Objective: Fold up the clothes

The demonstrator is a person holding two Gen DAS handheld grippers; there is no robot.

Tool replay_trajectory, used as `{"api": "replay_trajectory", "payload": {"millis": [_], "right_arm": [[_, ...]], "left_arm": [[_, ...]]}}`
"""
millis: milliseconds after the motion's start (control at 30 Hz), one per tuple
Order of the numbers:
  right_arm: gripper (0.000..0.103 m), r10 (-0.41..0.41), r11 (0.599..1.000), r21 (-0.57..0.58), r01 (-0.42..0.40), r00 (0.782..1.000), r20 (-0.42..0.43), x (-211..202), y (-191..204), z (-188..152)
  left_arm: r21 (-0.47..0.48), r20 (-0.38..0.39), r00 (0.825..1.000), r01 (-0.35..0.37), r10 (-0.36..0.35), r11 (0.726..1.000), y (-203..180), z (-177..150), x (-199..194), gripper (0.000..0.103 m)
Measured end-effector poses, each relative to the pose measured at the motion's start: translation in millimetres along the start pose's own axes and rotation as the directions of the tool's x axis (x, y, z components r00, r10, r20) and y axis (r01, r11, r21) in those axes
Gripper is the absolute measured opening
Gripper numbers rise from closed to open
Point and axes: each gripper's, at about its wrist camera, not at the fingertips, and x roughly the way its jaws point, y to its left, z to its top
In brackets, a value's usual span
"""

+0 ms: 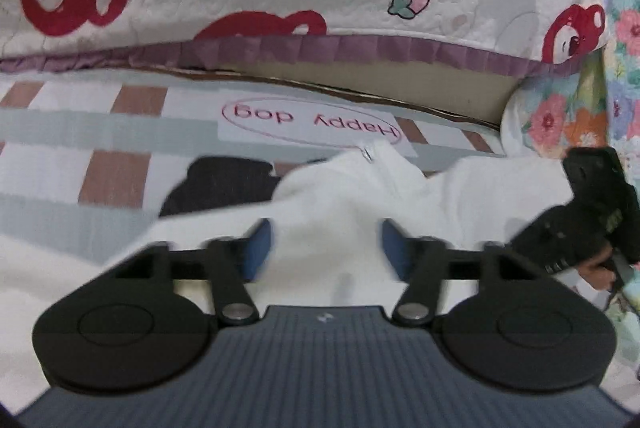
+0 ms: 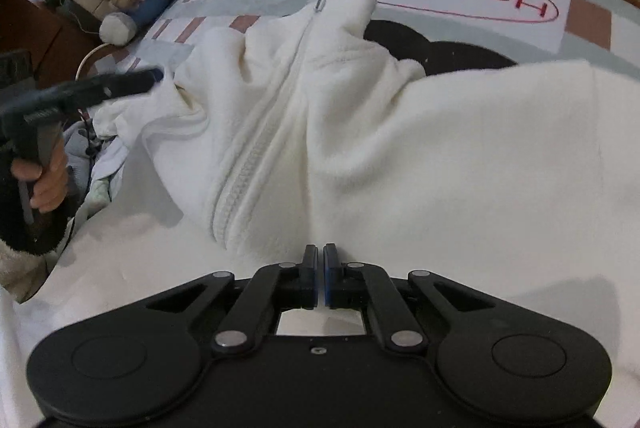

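The left gripper [image 1: 326, 248] hung with its jaws spread over the white fleece jacket [image 2: 360, 132]. The right gripper [image 2: 319, 276] was pressed closed above the jacket, apparently holding nothing.

Ahead of the left gripper's [image 1: 326, 248] spread fingers, the white fleece jacket [image 2: 360, 132] blurs and hides most of a black print [image 1: 216, 188].

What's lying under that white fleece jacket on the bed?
A black garment pokes out from beneath the white fleece jacket, and both lie on the striped "Happy dog" bedsheet. How far the black piece runs underneath, and anything else there, is covered.
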Motion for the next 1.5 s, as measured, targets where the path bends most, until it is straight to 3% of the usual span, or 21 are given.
{"api": "replay_trajectory", "payload": {"millis": [100,233,300,467,500,533,567,667,800,900,1033,1167,1267,1367,1500], "right_arm": [[0.005,-0.006,0.999,-0.041,0.004,0.999,-0.051,6.7,4.0,-2.2],[0.005,-0.003,0.996,-0.086,-0.007,0.993,-0.117,12.4,9.5,-4.4],[0.005,-0.001,0.996,-0.088,-0.009,0.993,-0.117,11.9,8.4,-4.6],[0.006,-0.035,0.995,-0.092,0.026,0.994,-0.104,10.3,14.5,-6.7],[0.006,-0.044,0.994,-0.107,0.033,0.993,-0.105,9.4,16.8,-6.9],[0.006,-0.054,0.992,-0.121,0.041,0.993,-0.106,8.4,19.2,-7.2],[0.006,-0.063,0.99,-0.136,0.048,0.992,-0.107,7.4,21.5,-7.5],[0.008,-0.082,0.983,-0.169,0.065,0.992,-0.094,0.8,26.6,-5.3],[0.016,-0.088,0.988,-0.122,0.095,0.994,0.061,-36.1,26.1,18.2],[0.023,-0.107,0.99,-0.065,0.122,0.976,0.192,-64.6,26.9,41.7],[0.039,-0.095,0.993,-0.036,0.109,0.956,0.279,-78.8,31.8,74.8],[0.047,-0.069,0.997,-0.011,0.075,0.961,0.268,-53.5,48.3,101.5],[0.055,-0.081,0.996,-0.021,0.087,0.977,0.196,-19.9,62.1,101.5],[0.055,-0.058,0.997,-0.047,0.062,0.994,0.09,11.9,72.4,87.8],[0.055,-0.03,0.997,-0.067,0.029,0.999,-0.015,25.8,82.3,54.2]], "left_arm": [[0.001,-0.039,0.999,-0.012,0.012,1.0,-2.4,9.5,13.2,0.067],[-0.09,-0.062,0.995,0.077,-0.082,0.993,-2.7,11.6,34.9,0.08],[-0.175,-0.09,0.987,0.117,-0.134,0.978,1.9,9.4,52.8,0.08],[-0.237,-0.105,0.984,0.118,-0.146,0.964,7.2,4.4,71.5,0.075],[-0.248,-0.108,0.983,0.117,-0.148,0.962,8.3,3.4,75.2,0.055],[-0.26,-0.11,0.983,0.117,-0.15,0.958,9.4,2.4,78.9,0.015],[-0.254,-0.109,0.981,0.129,-0.161,0.959,6.3,0.7,73.2,0.004],[-0.23,-0.106,0.975,0.166,-0.194,0.959,-3.5,-4.7,54.5,0.004],[-0.197,-0.103,0.966,0.216,-0.239,0.956,-16.6,-11.9,29.5,0.004],[-0.209,-0.108,0.957,0.242,-0.268,0.948,-25.3,-20.1,12.8,0.004],[-0.236,-0.153,0.949,0.236,-0.276,0.943,-38.2,-45.7,4.0,0.004],[-0.283,-0.235,0.94,0.176,-0.246,0.943,-42.5,-67.7,5.5,0.004],[-0.283,-0.257,0.935,0.169,-0.244,0.944,-41.6,-72.8,6.8,0.004],[-0.268,-0.272,0.928,0.182,-0.255,0.946,-40.1,-71.7,6.0,0.005],[-0.224,-0.326,0.909,0.193,-0.26,0.955,-40.5,-73.7,1.6,0.007]]}}
